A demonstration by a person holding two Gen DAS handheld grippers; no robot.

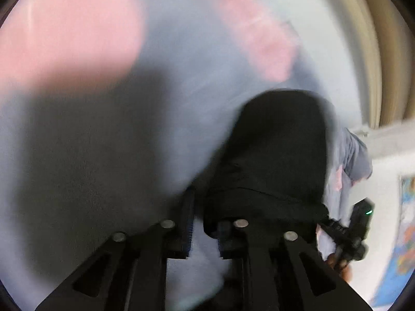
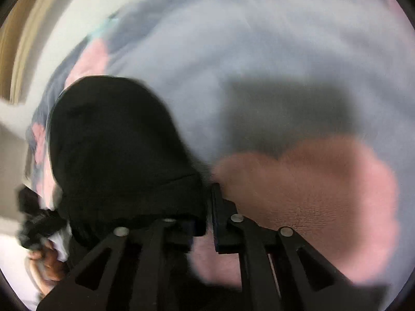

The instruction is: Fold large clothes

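Black soft fabric garment (image 1: 280, 155) hangs bunched between your two grippers, lifted above a pale blue bedsheet printed with pink cloud shapes (image 1: 181, 59). In your left wrist view, your left gripper (image 1: 203, 230) has its fingers a little apart, with a dark fold draped over the right-hand finger; blur keeps me from telling whether the cloth is truly pinched. In your right wrist view, your right gripper (image 2: 208, 223) has its fingers nearly together, with the garment's edge pressed at the narrow gap, so it appears clenched on the cloth. Beyond the garment in the left view, your other tool and hand show at the sheet's edge. You seem to hold both ends up so the cloth can spread before you lay it flat on the sheet. Heavy motion blur covers both views. Beige pleated curtains (image 1: 373, 51) stand behind the sheet's far side. Shadows of the tools fall on the sheet below the garment.
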